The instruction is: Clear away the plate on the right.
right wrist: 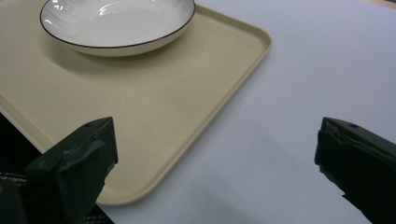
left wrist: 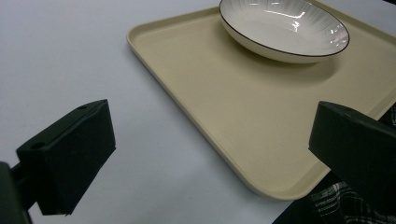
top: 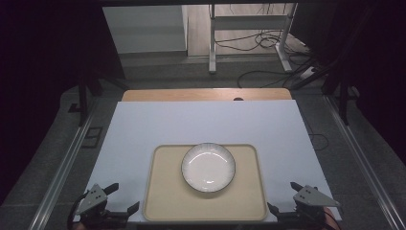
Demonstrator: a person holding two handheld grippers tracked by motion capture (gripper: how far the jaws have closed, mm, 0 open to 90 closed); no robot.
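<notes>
A white bowl [top: 208, 167] with a thin dark rim sits empty on a beige tray [top: 165, 191], toward the tray's far side. My left gripper [top: 122, 198] stands open at the tray's near left corner, jaws wide apart with nothing between them. My right gripper [top: 282, 197] stands open at the tray's near right corner, also holding nothing. In the left gripper view the bowl [left wrist: 285, 28] lies up and to the right on the tray [left wrist: 224, 107]. The right gripper view has the bowl [right wrist: 116, 23] at upper left on the tray [right wrist: 154, 107].
The tray rests on a white sheet [top: 206, 122] that covers a wooden table [top: 206, 94]. Beyond the table stand a metal desk frame [top: 249, 28] and loose cables [top: 258, 40] on the floor. Rails [top: 62, 167] run along both sides.
</notes>
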